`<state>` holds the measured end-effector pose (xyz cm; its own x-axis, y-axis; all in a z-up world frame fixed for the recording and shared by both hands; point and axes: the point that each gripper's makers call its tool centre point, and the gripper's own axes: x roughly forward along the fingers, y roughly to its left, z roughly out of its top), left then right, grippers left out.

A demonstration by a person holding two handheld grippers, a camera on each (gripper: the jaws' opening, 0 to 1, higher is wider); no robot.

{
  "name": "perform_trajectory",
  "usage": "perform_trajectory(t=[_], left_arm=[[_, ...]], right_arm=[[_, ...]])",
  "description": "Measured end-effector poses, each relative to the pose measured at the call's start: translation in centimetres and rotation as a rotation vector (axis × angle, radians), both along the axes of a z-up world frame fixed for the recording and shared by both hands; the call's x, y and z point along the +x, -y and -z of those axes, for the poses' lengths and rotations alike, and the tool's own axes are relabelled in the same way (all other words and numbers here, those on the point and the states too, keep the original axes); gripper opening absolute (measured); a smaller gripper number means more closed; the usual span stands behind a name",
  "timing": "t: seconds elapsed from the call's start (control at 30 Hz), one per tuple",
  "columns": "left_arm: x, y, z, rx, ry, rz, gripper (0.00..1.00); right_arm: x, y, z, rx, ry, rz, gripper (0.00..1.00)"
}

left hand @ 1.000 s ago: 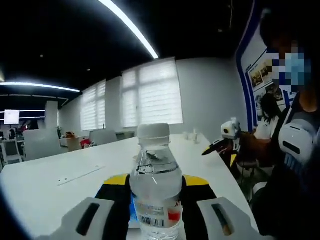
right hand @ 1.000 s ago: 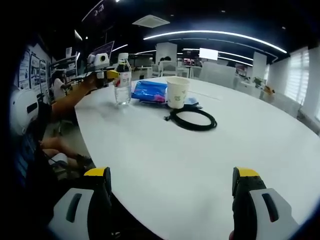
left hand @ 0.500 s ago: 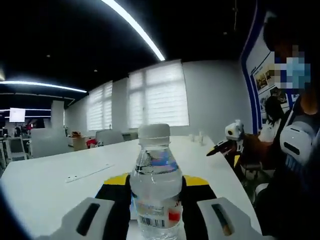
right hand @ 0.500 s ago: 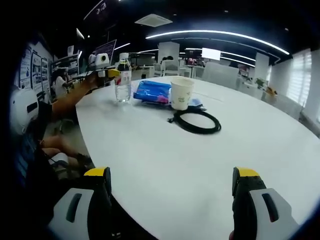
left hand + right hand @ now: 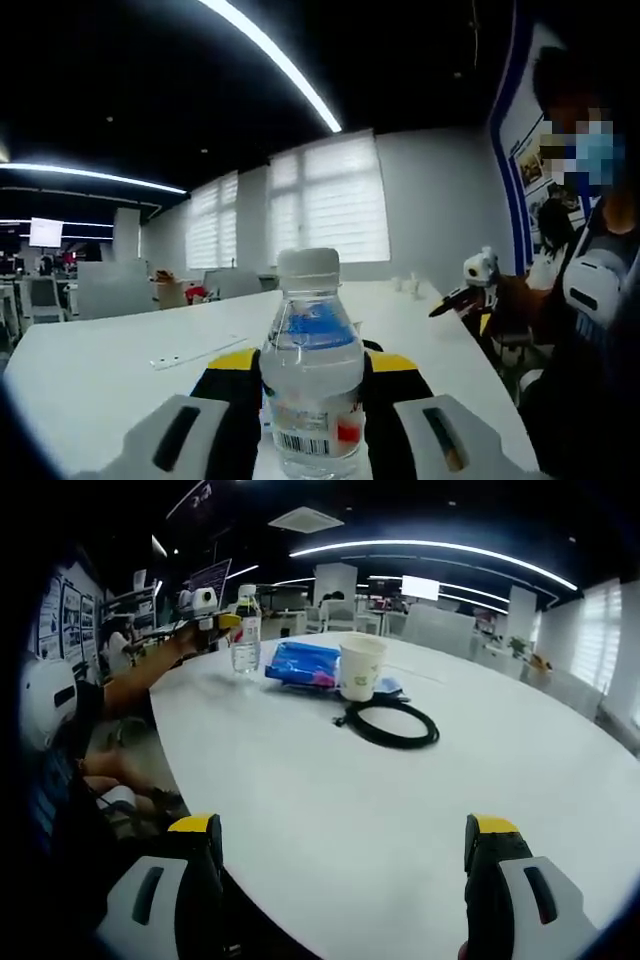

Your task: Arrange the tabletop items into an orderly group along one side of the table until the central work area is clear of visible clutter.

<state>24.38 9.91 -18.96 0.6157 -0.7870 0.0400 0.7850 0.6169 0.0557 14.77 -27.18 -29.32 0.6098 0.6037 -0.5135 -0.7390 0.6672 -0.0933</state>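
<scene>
Bottle (image 5: 312, 365), white-capped and upright, was clamped between the jaws of the left tool (image 5: 312, 420); in the right gripper view the bottle (image 5: 245, 640) stood at the far end of the table (image 5: 330, 810), by the blue packet (image 5: 303, 664), cup (image 5: 361, 666) and cable coil (image 5: 388, 721). Whether its base touched the table could not be told. Likely it was being grouped with these at one edge. The right tool (image 5: 340, 880) hung wide and empty over the near, bare table edge, level and aimed toward the group.
</scene>
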Motion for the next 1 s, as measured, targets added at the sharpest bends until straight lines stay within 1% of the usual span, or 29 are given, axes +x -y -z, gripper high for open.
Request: perform_trajectory(t=[0.2, 0.4, 0.5, 0.63, 0.73, 0.8, 1.0], left_arm=[[0.5, -0.9, 0.2, 0.006, 0.002, -0.007, 0.36], [1.3, -2.1, 0.8, 0.008, -0.004, -0.029, 0.36], [1.6, -2.7, 0.9, -0.001, -0.003, -0.027, 0.36], [2.0, -3.2, 0.9, -0.012, 0.01, -0.012, 0.36], [2.5, -3.5, 1.2, -0.006, 0.022, -0.009, 0.36], [3.1, -4.0, 1.5, -0.007, 0.014, -0.007, 0.36], [3.0, -4.3, 1.5, -0.023, 0.028, 0.04, 0.36]], right_arm=[[-0.1, 0.1, -0.1, -0.002, 0.003, 0.003, 0.98], [-0.2, 0.1, -0.2, -0.007, 0.005, 0.007, 0.98], [-0.2, 0.1, -0.4, -0.007, 0.007, 0.01, 0.98], [-0.3, 0.2, -0.4, -0.01, 0.008, 0.012, 0.98], [-0.3, 0.3, -0.5, -0.01, 0.009, 0.018, 0.98], [-0.3, 0.4, -0.5, -0.012, 0.008, 0.021, 0.98], [-0.3, 0.6, -0.6, -0.016, 0.009, 0.033, 0.98]])
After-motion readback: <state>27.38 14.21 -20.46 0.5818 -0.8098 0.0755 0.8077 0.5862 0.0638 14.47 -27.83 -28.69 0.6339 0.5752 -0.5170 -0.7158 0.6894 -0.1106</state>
